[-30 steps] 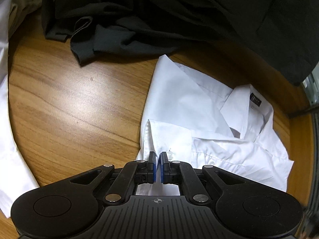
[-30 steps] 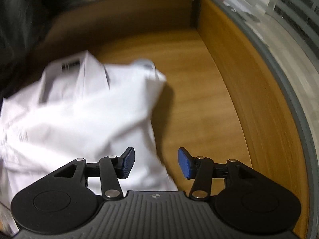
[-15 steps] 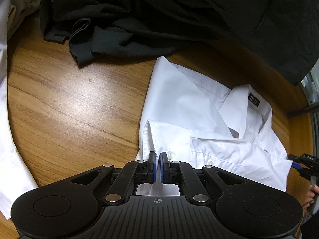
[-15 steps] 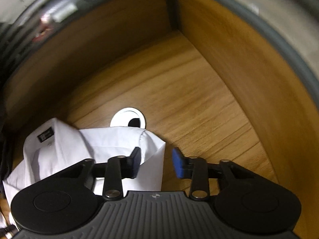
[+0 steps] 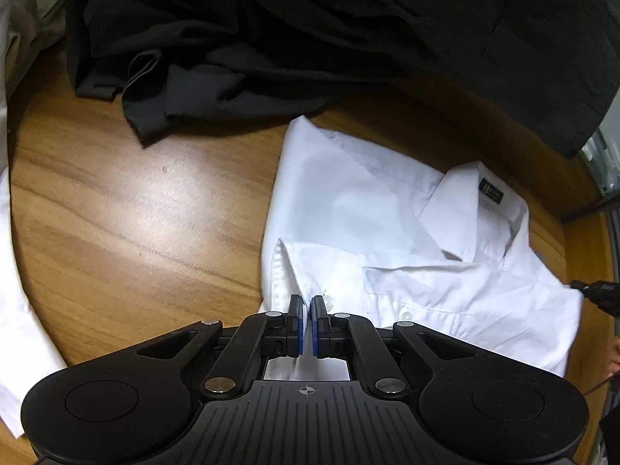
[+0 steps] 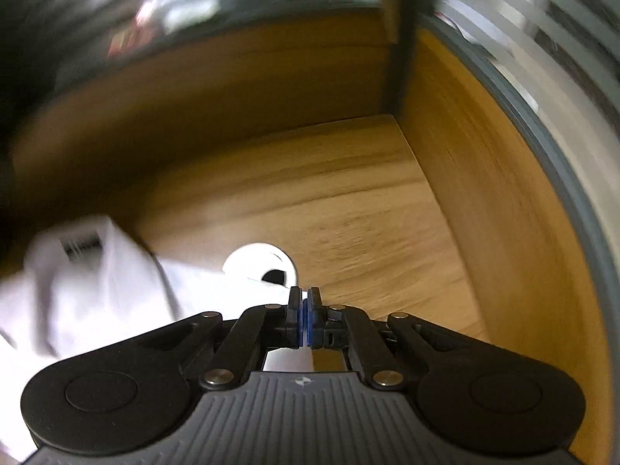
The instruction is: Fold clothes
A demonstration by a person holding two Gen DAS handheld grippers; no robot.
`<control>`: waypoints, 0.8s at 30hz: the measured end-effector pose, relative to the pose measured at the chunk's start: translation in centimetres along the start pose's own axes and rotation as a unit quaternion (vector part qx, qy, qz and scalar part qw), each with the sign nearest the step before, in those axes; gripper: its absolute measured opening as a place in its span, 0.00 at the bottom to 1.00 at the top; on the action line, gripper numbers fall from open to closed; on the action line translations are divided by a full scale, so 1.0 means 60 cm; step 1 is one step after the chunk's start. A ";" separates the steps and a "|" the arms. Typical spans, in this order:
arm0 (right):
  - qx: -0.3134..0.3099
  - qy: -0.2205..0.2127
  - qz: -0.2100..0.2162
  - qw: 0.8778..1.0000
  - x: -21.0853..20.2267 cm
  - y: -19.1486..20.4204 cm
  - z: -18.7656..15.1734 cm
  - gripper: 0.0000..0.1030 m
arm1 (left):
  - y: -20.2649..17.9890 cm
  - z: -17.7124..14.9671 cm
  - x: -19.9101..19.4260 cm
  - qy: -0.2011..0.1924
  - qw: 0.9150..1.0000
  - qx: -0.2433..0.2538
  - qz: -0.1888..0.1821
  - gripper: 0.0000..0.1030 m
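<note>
A white collared shirt point(image 5: 372, 228) lies partly folded on the wooden table point(image 5: 116, 213), its collar and dark label toward the right. My left gripper point(image 5: 305, 312) is shut on the shirt's near edge by the button placket. In the right wrist view the same shirt point(image 6: 85, 290) appears blurred at lower left, and my right gripper point(image 6: 305, 310) is shut on its right corner. The tip of the right gripper point(image 5: 596, 298) shows at the far right of the left wrist view, at the shirt's edge.
A heap of black clothing point(image 5: 310, 38) covers the back of the table. Another white garment point(image 5: 15, 290) hangs along the left edge. A white cable grommet point(image 6: 263, 263) sits in the tabletop near wooden side panels point(image 6: 503, 213) forming a corner.
My right gripper moved to the shirt's right corner and closed on it. The left gripper stayed shut on the near edge; the shirt barely shifted.
</note>
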State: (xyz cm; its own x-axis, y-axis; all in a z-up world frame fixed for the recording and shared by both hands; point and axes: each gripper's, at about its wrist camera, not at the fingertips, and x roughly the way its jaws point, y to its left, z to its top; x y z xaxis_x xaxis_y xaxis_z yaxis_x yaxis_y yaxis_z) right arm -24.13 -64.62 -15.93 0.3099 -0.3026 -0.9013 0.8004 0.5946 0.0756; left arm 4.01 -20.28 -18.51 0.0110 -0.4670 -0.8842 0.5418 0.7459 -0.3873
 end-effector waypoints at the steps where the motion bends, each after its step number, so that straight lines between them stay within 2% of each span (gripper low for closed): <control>1: -0.020 -0.004 -0.011 1.000 -0.001 0.010 -0.001 0.08 | -0.002 0.002 -0.004 -0.008 1.000 0.001 -0.004 0.06; 4: -0.082 -0.014 -0.042 0.996 -0.004 0.039 -0.005 0.27 | -0.008 0.010 -0.017 -0.028 1.000 0.011 -0.007 0.06; 7: -0.107 -0.026 -0.033 0.993 -0.037 0.055 -0.025 0.31 | -0.008 0.008 -0.003 -0.017 1.000 0.021 0.009 0.06; 10: -0.108 -0.022 0.002 0.994 -0.072 0.070 -0.060 0.36 | -0.007 0.007 0.011 -0.007 0.999 0.032 0.024 0.08; 14: -0.114 -0.005 0.037 0.993 -0.095 0.094 -0.120 0.37 | -0.009 0.001 0.027 -0.008 0.998 0.052 0.038 0.10; 24: -0.130 0.023 0.009 0.991 -0.015 0.105 -0.184 0.38 | -0.007 -0.003 0.057 -0.006 0.996 0.083 0.046 0.14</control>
State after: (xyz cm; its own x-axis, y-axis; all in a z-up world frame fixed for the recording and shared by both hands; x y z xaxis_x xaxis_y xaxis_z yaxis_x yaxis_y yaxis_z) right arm -25.02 -52.37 -19.35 0.2953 -0.2598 -0.9194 0.6334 0.7737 -0.0152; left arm 3.67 -22.10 -21.45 0.0766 -0.4071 -0.9102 0.6688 0.6980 -0.2559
